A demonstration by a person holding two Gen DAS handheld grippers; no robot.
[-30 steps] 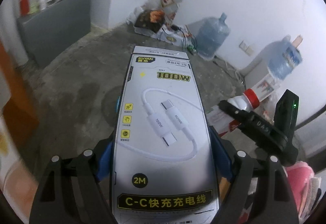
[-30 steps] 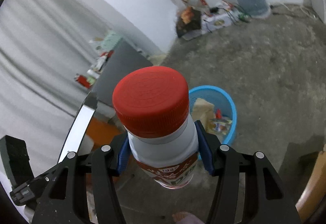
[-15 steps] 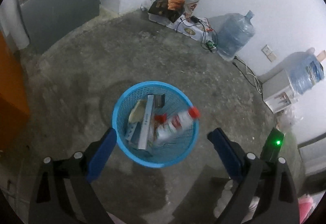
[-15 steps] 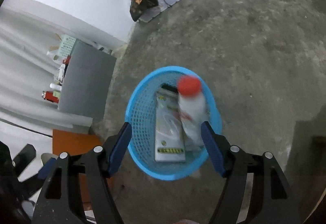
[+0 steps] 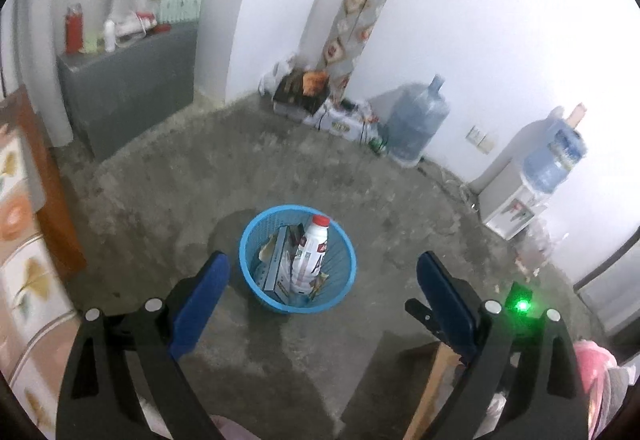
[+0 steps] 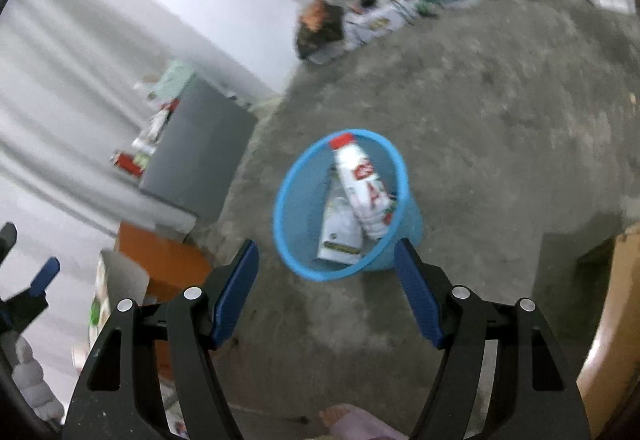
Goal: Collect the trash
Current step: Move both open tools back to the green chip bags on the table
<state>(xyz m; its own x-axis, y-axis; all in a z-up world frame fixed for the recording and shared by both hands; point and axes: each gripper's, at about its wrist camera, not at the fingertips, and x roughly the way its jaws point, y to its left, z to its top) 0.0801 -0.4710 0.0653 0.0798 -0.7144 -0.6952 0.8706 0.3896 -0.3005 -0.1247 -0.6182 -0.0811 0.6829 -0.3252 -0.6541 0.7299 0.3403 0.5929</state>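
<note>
A blue mesh waste basket (image 5: 256, 240) (image 6: 288, 199) stands on the concrete floor. Inside it leans a white bottle with a red cap (image 5: 310, 256) (image 6: 360, 183), beside a flat white cable box (image 5: 276, 264) (image 6: 340, 232) and other scraps. My left gripper (image 5: 320, 272) hangs well above the basket, jaws wide open and empty. High over the basket too, my right gripper (image 6: 326, 264) is open with nothing between its blue pads. The left gripper's blue fingertip (image 6: 44, 276) shows at the left edge of the right wrist view.
A grey cabinet (image 5: 128, 87) with bottles on top stands by the far wall. Boxes and bags (image 5: 316, 99) lie in the corner beside a large water jug (image 5: 416, 123). A water dispenser (image 5: 532, 179) stands at the right. An orange table edge (image 5: 52, 199) is at the left.
One second ago the left gripper held the cable box and the right held the bottle. Both were let go and now lie in the basket. Both grippers have since pulled back and up.
</note>
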